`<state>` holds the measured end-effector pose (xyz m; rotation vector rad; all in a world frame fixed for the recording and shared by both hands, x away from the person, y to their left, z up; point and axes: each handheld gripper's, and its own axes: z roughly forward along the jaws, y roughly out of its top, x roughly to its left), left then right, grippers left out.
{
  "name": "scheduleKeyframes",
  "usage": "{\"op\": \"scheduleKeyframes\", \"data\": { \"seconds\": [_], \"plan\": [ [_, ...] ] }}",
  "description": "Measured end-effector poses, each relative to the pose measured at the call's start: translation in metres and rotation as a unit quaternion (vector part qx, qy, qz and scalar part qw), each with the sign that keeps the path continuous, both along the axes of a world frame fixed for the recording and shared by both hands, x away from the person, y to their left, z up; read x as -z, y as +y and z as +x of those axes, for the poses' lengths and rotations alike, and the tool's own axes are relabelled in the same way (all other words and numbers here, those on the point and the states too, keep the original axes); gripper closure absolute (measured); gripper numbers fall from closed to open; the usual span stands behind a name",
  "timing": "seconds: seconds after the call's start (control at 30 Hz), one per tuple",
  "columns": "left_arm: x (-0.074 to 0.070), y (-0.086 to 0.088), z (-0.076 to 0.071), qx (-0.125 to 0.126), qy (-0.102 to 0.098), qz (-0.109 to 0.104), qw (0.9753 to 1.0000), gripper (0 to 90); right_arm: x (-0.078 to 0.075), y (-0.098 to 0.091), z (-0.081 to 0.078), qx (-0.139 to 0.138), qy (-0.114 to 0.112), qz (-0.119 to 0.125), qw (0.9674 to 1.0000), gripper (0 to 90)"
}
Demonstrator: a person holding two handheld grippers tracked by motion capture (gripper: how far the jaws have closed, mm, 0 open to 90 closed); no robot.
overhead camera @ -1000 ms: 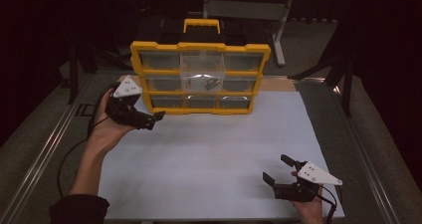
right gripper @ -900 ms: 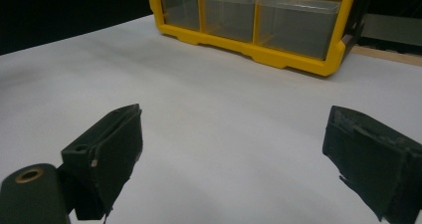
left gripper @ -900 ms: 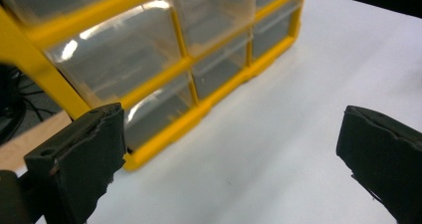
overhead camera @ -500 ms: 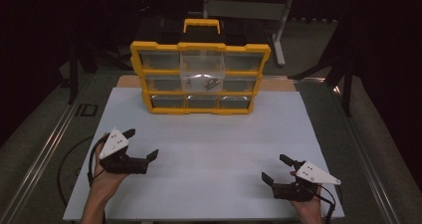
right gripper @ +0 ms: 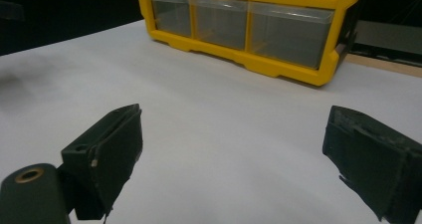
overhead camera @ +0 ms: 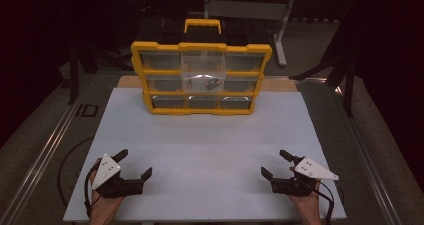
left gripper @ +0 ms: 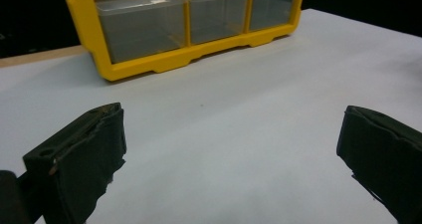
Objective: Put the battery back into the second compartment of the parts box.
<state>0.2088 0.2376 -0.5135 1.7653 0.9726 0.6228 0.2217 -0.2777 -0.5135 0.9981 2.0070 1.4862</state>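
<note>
Yellow plastic drawer cabinet (overhead camera: 201, 80) stands at the white board's (overhead camera: 210, 140) far edge. Left gripper (overhead camera: 134, 165) and right gripper (overhead camera: 275, 164) rest near the front corners, jaws spread, holding nothing, bare board between.

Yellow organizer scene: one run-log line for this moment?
left gripper: open, empty | right gripper: open, empty | yellow organizer: upright, far side, untouched | white board

A white board (overhead camera: 210, 150) lies on a grey table (overhead camera: 50, 135). A wooden strip (overhead camera: 280, 84) shows just past the board's far edge, and a grey stand (overhead camera: 250, 7) rises well beyond it. A black ring (overhead camera: 64, 161) is drawn on the table at the board's left edge.
</note>
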Motion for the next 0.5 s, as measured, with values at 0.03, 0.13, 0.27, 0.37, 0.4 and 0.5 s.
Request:
{"op": "scheduleKeyframes", "data": {
  "seconds": [0.03,0.13,0.27,0.37,0.4,0.5],
  "plan": [
    [0.0005,0.0,-0.0002,0.0,0.0,0.0,1.0,0.1,0.0001,-0.0003,0.0012,0.002,-0.001,-0.001,1.0,8.4],
    [0.0014,0.0008,-0.0017,-0.007,-0.007,0.0,1.0,0.1,-0.0002,-0.0008,0.004,0.005,-0.004,-0.001,1.0,8.3],
    [0.0012,0.003,-0.0043,-0.016,-0.014,-0.009,0.9997,0.1,-0.0004,-0.0009,0.006,0.006,-0.009,-0.004,0.9999,8.4],
    [0.0011,0.0055,-0.0041,-0.019,-0.016,-0.009,0.9997,0.1,-0.0003,0.0005,0.0059,0.004,-0.012,-0.006,0.9999,8.4],
    [0.0013,0.0065,-0.0039,-0.021,-0.014,-0.011,0.9996,0.1,-0.0001,0.001,0.0057,0.005,-0.012,-0.007,0.9999,8.4],
    [0.0024,0.0091,-0.0031,-0.033,-0.01,-0.012,0.9993,0.1,0.0005,0.0015,0.0058,0.004,-0.011,-0.009,0.9999,8.4]
  ]
}}
